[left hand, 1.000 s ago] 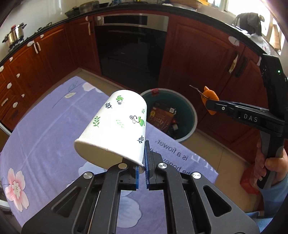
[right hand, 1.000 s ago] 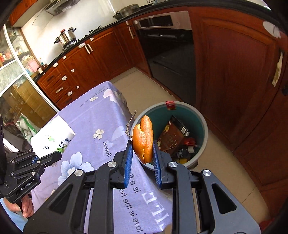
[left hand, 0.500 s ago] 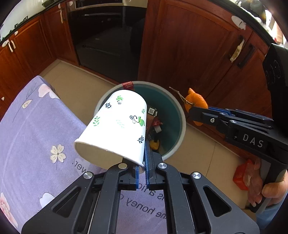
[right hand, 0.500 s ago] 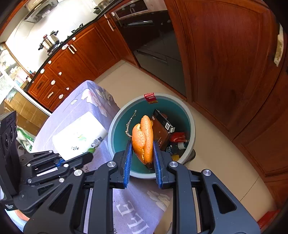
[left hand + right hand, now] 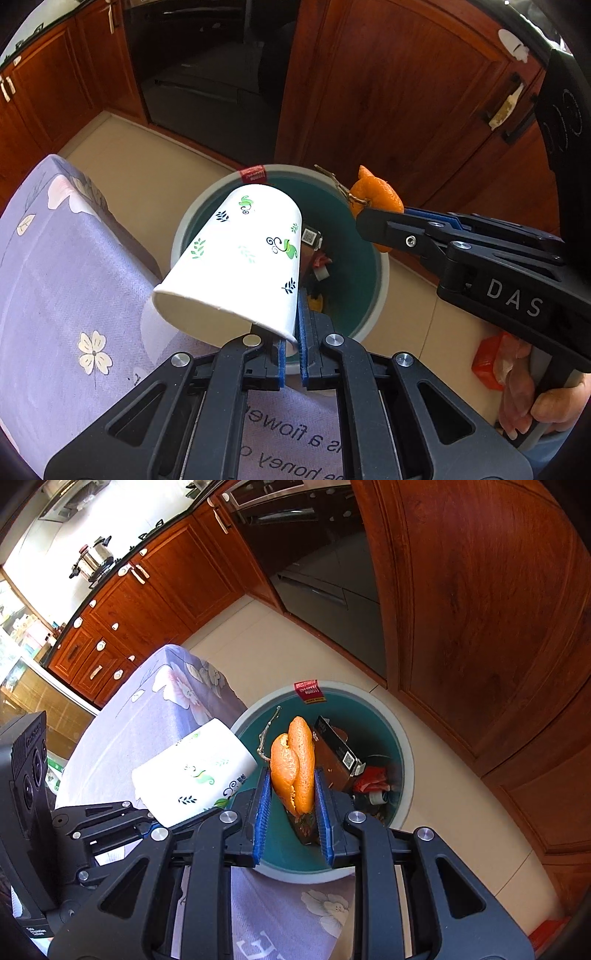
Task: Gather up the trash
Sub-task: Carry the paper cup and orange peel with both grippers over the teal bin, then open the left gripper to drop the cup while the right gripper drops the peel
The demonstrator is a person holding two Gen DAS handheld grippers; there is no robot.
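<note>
While both pieces of trash hang above the bin [image 5: 406, 753], neither is released yet. The left gripper [image 5: 291, 350] is closed on the wall of a paper cup [image 5: 240, 258] near its rim, so the cup lies tilted with its open mouth facing back toward the camera and its base over the bin's opening. The right gripper [image 5: 291, 805] is clamped on a piece of orange peel [image 5: 293, 764] with a dry twig attached; the peel stands upright between the blue pads, above the teal inside of the bin.

The bin stands on the floor just beside the table with the purple flowered cloth [image 5: 55, 277], and it already holds a brown box and some small wrappers.

I think the cup is the bigger risk. It is pinched only by a thin edge, and much of it seems to be over the near rim. If the jaws open here, it may hit the rim and roll onto the floor or the cloth. The peel could stick to a pad, or its twig could catch on the rim.
</note>
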